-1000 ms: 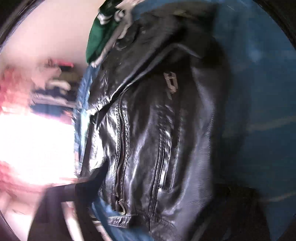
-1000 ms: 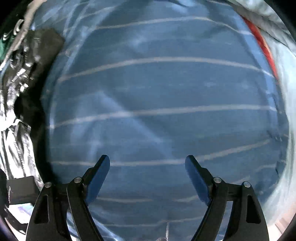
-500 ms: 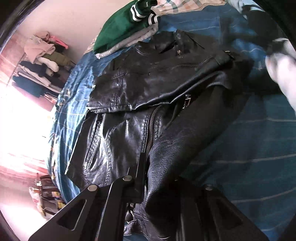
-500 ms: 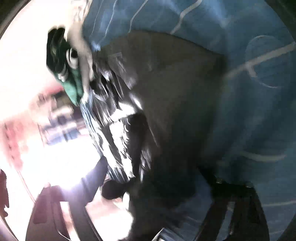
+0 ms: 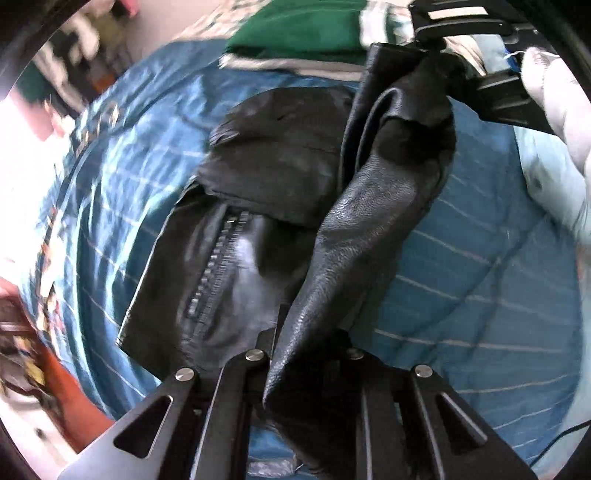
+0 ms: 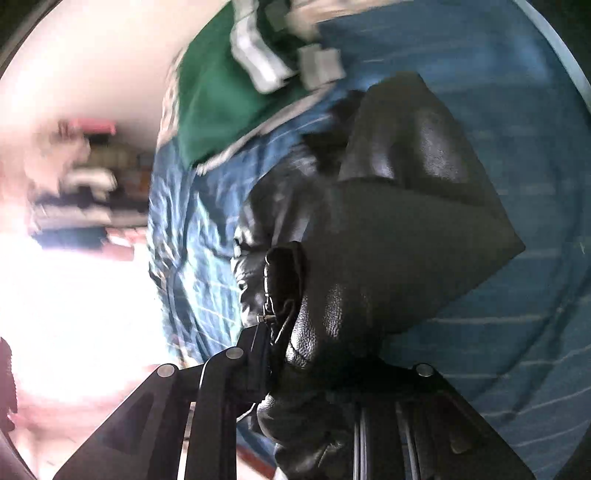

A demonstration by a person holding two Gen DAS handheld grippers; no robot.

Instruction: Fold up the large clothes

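A black leather jacket (image 5: 273, 177) lies partly on a blue striped bedspread (image 5: 480, 280), its zipper facing up. My left gripper (image 5: 306, 354) is shut on one edge of the jacket and lifts it. My right gripper (image 6: 306, 350) is shut on another part of the jacket (image 6: 399, 258), which drapes over its fingers. The right gripper also shows in the left wrist view (image 5: 439, 55) at the top right, holding the raised leather strip stretched between both grippers.
A green and grey garment (image 5: 303, 33) lies on the bed beyond the jacket, also in the right wrist view (image 6: 225, 85). A gloved hand (image 5: 554, 96) holds the right gripper. A clothes rack (image 6: 85, 184) stands beyond the bed's left edge, blurred.
Both grippers have closed on the jacket and lifted part of it off the bed. The right gripper, open over bare bedspread a second ago, moved onto the jacket.
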